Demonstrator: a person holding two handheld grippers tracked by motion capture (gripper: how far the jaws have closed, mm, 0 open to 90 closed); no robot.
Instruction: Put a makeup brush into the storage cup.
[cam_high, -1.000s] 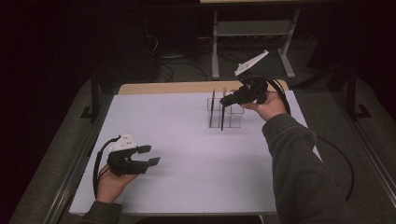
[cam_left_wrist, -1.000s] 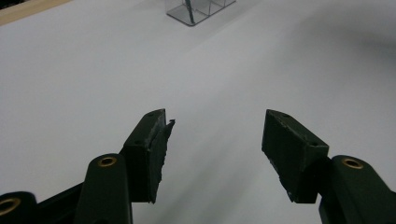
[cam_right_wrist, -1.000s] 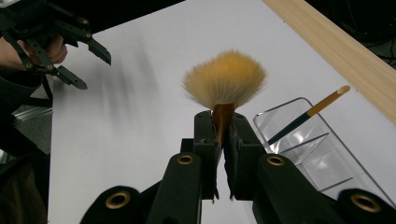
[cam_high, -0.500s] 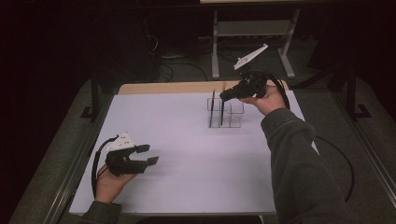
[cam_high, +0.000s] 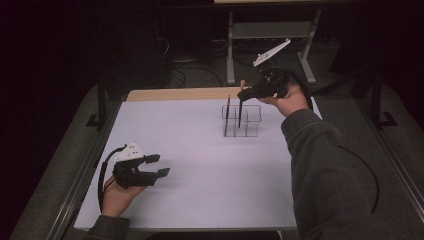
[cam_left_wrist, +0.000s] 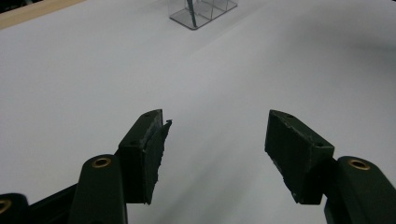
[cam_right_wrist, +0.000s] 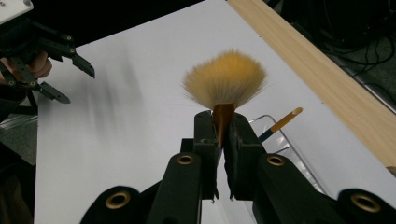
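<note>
Right gripper (cam_right_wrist: 222, 126) seen clamped tight on the copper ferrule of a makeup brush (cam_right_wrist: 226, 84), jaws nearly meeting, tan bristles fanned out just past the tips. From above, same gripper (cam_high: 245, 93) held at about one o'clock on the table (cam_high: 200, 200), above a clear compartmented organizer (cam_high: 242, 120). Brush handle hung down from the jaws into one of the compartments; which one, not clear, nor whether the tip touched the floor of it. A pencil (cam_high: 227, 116) stood upright in a neighbouring cell, its yellow end (cam_right_wrist: 286, 119) showing just beside the jaws.

Left gripper (cam_high: 155, 166) rested low at about seven o'clock, well apart from the organizer. Jaws spread wide with nothing between them, bare white surface showing through the gap (cam_left_wrist: 215, 140).

Judged light, that brush: a slim stiff handle and a soft, easily crushed head. Best taken by the ferrule or the upper handle, as here, never by the bristles. Smooth handle likely to slip or swing if pinched loosely. Organizer judged light too, thin clear plastic, apt to slide or tip if the handle were dragged against a wall.
</note>
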